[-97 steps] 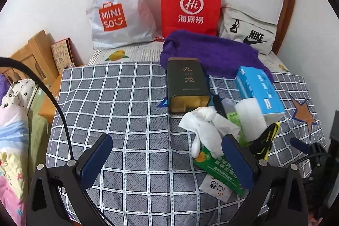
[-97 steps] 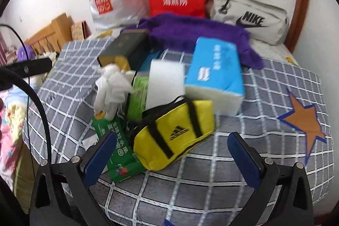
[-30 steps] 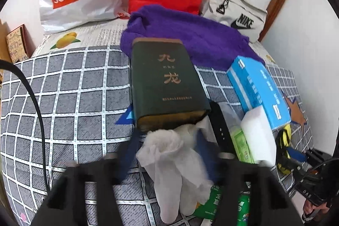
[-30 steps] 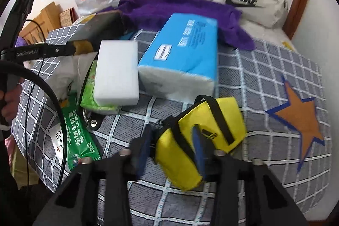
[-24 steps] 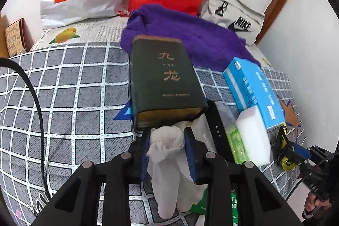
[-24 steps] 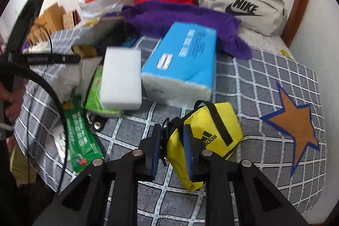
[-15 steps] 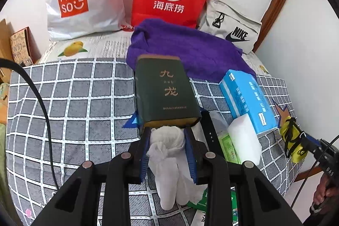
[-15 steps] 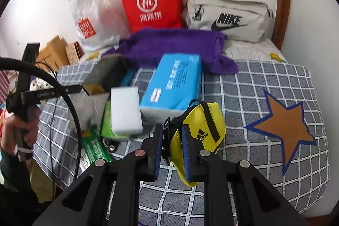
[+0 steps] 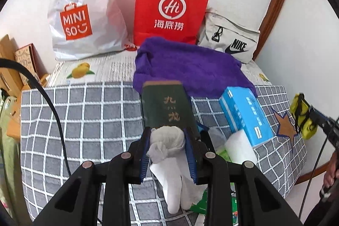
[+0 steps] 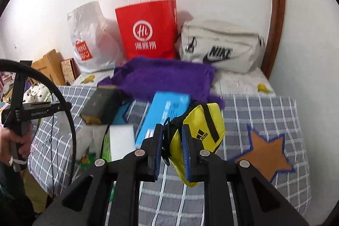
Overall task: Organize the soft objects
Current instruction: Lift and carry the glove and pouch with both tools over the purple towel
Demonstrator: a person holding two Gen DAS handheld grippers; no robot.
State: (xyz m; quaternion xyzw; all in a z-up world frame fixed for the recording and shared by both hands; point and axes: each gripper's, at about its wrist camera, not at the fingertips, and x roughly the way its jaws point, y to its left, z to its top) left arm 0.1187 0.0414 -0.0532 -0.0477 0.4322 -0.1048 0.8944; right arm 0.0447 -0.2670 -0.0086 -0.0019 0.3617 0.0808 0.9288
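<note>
Left wrist view: we find the left gripper nearly closed, its blue pads pinching the bunched top of a white glove; the glove's fingers hang below the jaws. Just beyond the jaws lies a dark green tin; to their right a blue tissue pack and a white sponge

Right wrist view: we find the right gripper narrowly set, clamping the edge of a yellow pouch, which bulges to the right of the jaws. Beyond the jaws lies a purple towel, all on a grey checked blanket
</note>
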